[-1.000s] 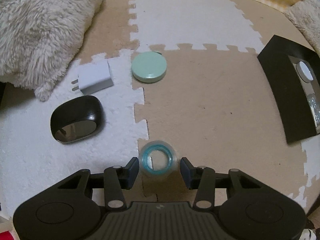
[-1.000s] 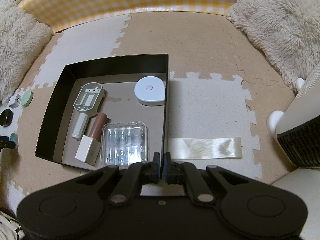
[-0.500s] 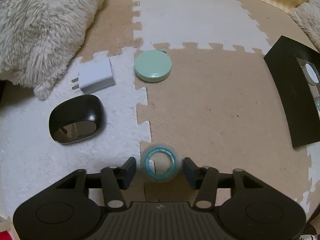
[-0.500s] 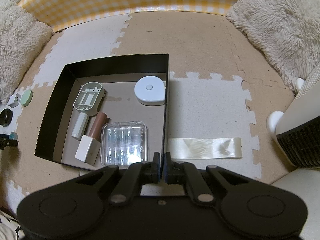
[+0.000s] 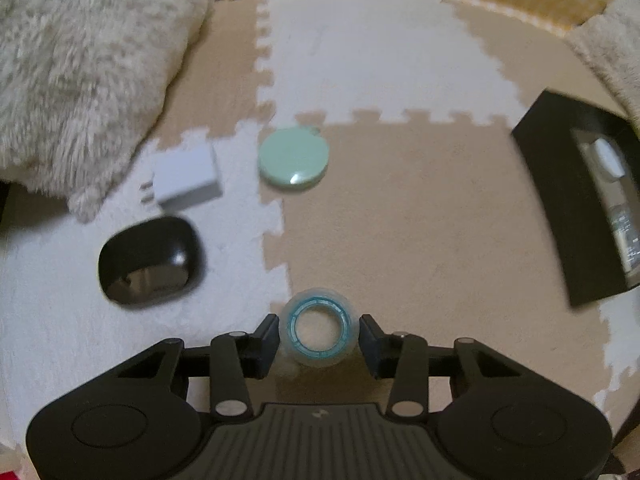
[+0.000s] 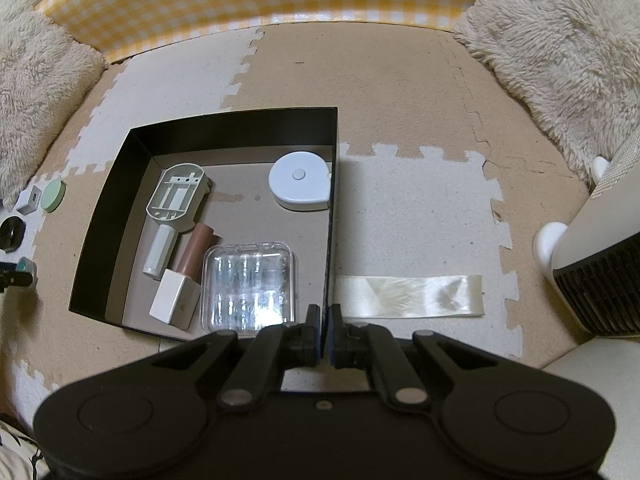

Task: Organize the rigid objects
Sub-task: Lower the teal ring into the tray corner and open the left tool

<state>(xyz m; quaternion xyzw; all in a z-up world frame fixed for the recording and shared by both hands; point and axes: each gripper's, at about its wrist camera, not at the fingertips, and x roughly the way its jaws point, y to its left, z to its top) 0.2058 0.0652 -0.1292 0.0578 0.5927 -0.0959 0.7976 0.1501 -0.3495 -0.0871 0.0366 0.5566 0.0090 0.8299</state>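
Tape roll (image 5: 318,327) between left jaws

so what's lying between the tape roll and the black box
Nothing: in the left wrist view only bare tan foam mat stretches from the tape roll to the black box.

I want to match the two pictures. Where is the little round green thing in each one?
Left wrist view: the round green thing lies on the mat above centre, right of the white charger.
Right wrist view: it sits at the far left edge, small.
Shared landmark: the black box.
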